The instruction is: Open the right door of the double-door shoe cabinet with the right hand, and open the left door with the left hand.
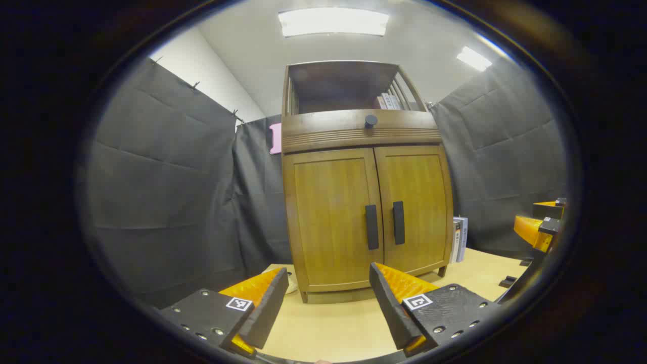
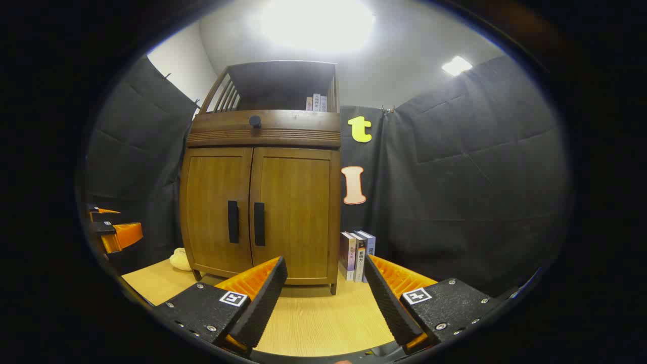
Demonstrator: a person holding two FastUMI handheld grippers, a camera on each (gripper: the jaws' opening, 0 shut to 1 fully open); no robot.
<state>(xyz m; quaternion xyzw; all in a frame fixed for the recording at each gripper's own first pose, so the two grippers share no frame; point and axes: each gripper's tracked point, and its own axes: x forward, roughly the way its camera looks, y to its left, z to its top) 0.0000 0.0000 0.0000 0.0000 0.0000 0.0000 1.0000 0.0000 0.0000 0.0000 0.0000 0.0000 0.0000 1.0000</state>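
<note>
The shoe cabinet (image 1: 366, 202) is standing upright on the pale wooden bench (image 1: 333, 323), its long axis vertical and its front facing the cameras. Both doors are sitting closed. The left door (image 1: 331, 222) and the right door (image 1: 417, 212) are meeting at the middle, each carrying a dark vertical handle: the left handle (image 1: 372, 227) and the right handle (image 1: 399, 222) are standing just beside each other. A round knob (image 1: 371, 121) is sitting on the band above the doors, and books (image 1: 389, 101) are standing on the open top shelf.

The left tongs (image 1: 326, 298) are hovering level over the bench, released and spread wide, pointing at the left door and apart from it. The right tongs (image 2: 326, 298) are likewise released and gaping, aimed at the cabinet's right side, holding nothing.

More books (image 2: 356, 255) are standing upright on the bench just beside the cabinet's right side; their spine lettering is too small to read. A pale soft object (image 2: 180, 259) is lying near the cabinet's left foot.
</note>
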